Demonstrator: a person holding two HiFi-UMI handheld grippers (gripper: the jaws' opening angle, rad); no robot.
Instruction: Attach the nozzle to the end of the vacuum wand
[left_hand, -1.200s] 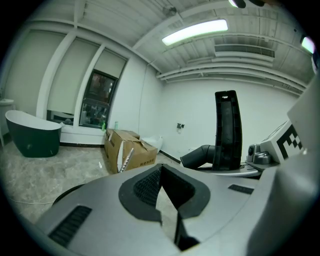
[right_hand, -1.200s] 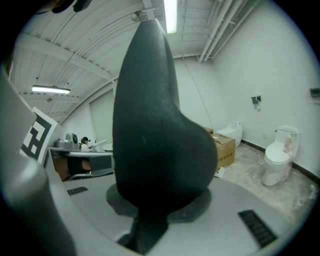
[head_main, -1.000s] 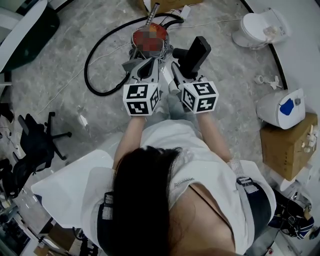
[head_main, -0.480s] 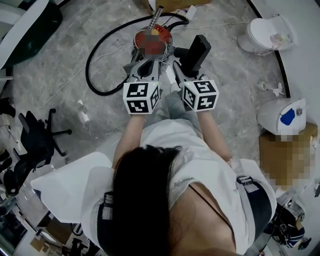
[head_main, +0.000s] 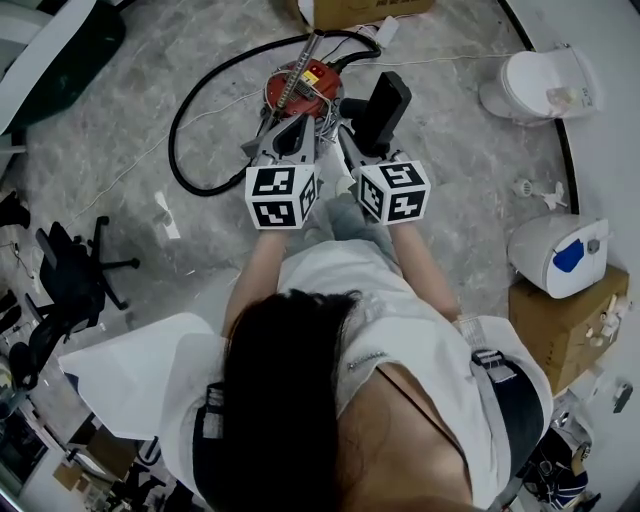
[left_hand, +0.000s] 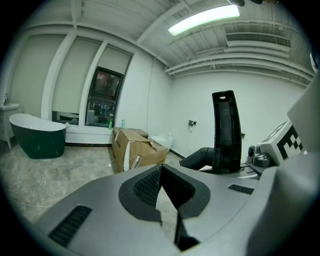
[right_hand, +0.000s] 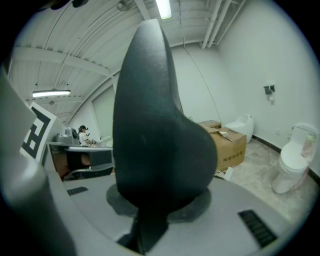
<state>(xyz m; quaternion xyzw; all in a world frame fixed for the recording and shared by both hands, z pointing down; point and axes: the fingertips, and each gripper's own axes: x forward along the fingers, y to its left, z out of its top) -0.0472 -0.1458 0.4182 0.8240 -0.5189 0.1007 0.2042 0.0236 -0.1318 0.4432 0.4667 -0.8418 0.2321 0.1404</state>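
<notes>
Clamping the black nozzle (right_hand: 160, 140), right claw (head_main: 352, 148) grips firmly; left claw (left_hand: 161, 180) pressed together, empty, near the wand (head_main: 300, 72).

Both arms are stretched out in front, side by side, grippers pointing away and slightly down. The left gripper (head_main: 293, 130) has its jaws pressed together on nothing. The right gripper (head_main: 360, 142) is clamped on the black nozzle (head_main: 385, 100).
</notes>
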